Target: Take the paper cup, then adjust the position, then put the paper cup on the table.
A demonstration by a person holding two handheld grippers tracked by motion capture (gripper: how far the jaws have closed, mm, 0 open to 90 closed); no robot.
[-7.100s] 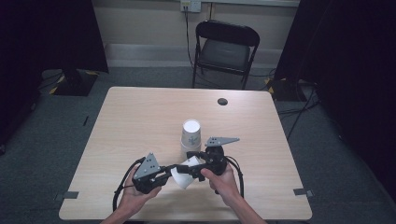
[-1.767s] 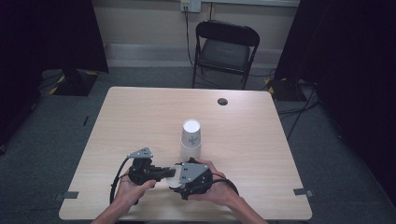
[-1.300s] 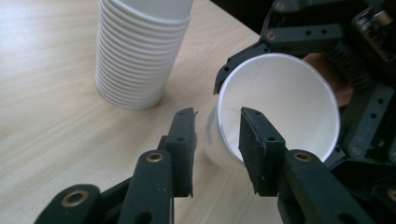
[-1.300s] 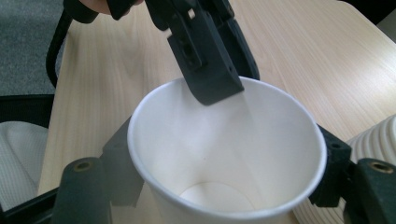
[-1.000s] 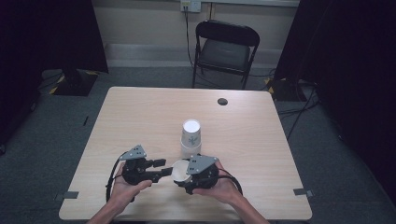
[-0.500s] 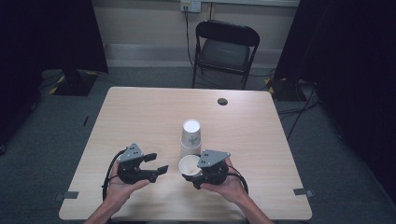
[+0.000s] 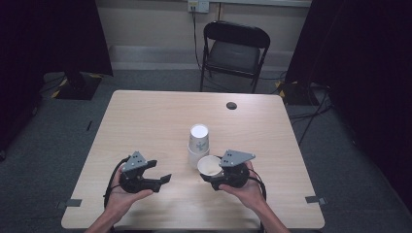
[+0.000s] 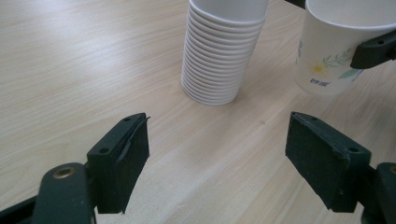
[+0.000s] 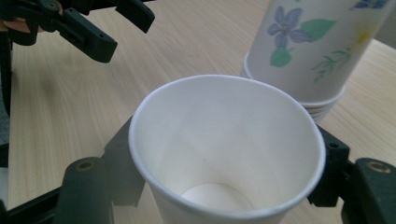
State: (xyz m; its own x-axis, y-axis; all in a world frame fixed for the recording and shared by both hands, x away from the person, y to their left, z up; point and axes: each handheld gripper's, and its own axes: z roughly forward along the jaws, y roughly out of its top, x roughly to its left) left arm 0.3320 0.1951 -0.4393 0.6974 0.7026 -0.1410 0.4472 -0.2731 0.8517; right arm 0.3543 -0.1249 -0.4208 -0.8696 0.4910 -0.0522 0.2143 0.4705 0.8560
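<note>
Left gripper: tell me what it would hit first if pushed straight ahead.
Probably the stack of paper cups: it stands roughly midway ahead of the open left gripper, bare table between. Depth is uncertain.

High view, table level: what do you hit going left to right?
Left tool, open with nothing between its jaws → stack of upside-down paper cups → right tool, shut on a single upright paper cup.
</note>
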